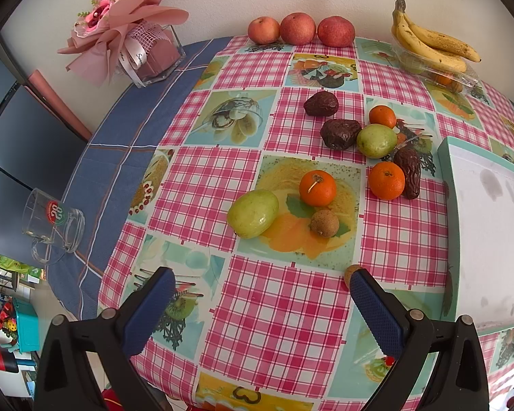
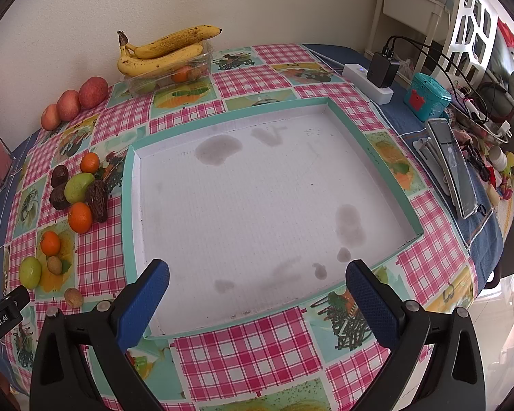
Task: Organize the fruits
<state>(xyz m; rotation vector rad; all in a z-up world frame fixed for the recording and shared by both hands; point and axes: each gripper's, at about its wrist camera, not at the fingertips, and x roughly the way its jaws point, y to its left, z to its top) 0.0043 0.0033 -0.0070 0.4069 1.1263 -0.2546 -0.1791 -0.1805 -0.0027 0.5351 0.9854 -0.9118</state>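
Fruits lie loose on the checked tablecloth [image 1: 274, 308], none yet in the empty tray [image 2: 130, 212]. Left gripper [image 1: 262, 303] and right gripper [image 2: 257, 287] hover with jaws spread, holding nothing. Nearest are a longan [image 1: 324, 223], green fruit [image 1: 253, 213] and tangerine [image 1: 317, 187]; sorting seems not yet begun, so the next move probably calls for closing on one.

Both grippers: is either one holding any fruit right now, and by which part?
Nothing is held. The left gripper and the right gripper both have their jaws wide apart, with nothing between them.

Two downward tabletop views, sharing fruits [image 1: 317, 187] and tray [image 2: 370, 140]
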